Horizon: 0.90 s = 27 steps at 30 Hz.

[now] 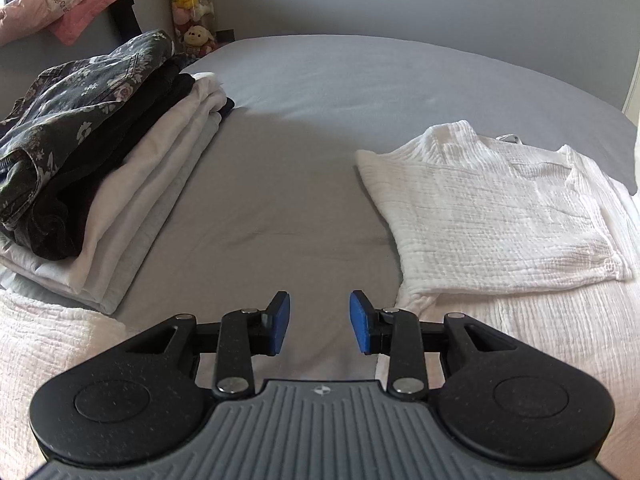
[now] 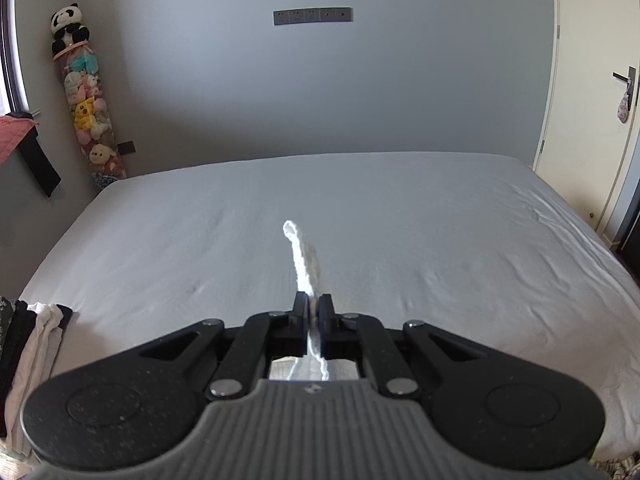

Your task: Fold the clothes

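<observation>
A white crinkled garment (image 1: 492,216) lies on the grey bed (image 1: 280,160), its upper part folded over at the right of the left wrist view. More of the same cloth spreads under and beside my left gripper (image 1: 319,322), which hangs open above the sheet with nothing between its blue pads (image 1: 280,320). In the right wrist view my right gripper (image 2: 314,312) is shut on a strip of the white garment (image 2: 303,256). The strip sticks up past the fingertips, above the bed (image 2: 440,240).
A stack of folded clothes (image 1: 100,168), floral dark fabric on top of black and white pieces, sits at the bed's left side; its edge (image 2: 36,344) shows in the right wrist view. A column of plush toys (image 2: 86,108) stands in the corner. A door (image 2: 596,100) is at the right.
</observation>
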Available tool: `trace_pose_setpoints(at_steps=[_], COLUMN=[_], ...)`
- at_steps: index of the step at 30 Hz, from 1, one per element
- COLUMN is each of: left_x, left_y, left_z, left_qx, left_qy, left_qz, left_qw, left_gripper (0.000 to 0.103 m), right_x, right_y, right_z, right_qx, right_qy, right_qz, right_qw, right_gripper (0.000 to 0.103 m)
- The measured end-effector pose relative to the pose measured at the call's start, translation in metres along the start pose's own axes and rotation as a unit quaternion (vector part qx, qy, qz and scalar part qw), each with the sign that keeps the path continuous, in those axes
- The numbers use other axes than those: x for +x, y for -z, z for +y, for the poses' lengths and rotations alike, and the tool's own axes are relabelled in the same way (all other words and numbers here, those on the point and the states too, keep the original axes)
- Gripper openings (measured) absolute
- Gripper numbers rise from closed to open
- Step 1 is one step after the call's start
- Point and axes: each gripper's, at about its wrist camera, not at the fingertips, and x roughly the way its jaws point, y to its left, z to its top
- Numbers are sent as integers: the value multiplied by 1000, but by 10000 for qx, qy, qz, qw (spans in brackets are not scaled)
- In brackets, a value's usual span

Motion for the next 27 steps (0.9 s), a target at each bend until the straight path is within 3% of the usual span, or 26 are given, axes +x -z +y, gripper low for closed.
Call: trace_pose_setpoints(at_steps=[5,11,15,19,22,26,27], left_x=[-1,5,9,13,17,18,17], left_y=[-1,-3,-2,-1,1,2,3], left_z=[12,27,26,23,21,18,17], left_qx=[-192,-549,-498,-425,-400,-279,-257], left_qy=[85,175,262,227,249,396,480], left_qz=[0,99,147,194,269,385,412], left_qw=[9998,9983,9983,9987,9985,9981,9977], left_gripper=[39,40,40,40,40,41,48], right_x=[42,100,126,138,134,117,111], right_y=[35,88,114,125,128,128,128], right_z=[53,89,107,117,114,90,80], right_qx=[-162,-382,-434,-443,-441,-441,-415], right_qy=[-190,-373,-475,-594,-694,-681,-652], right_qz=[373,881,1135,1306,1234,1191,1184], right_qw=[9990,9947,9914,9887,9889,9896,9900], right_gripper=[6,6,6,12,33,33,33])
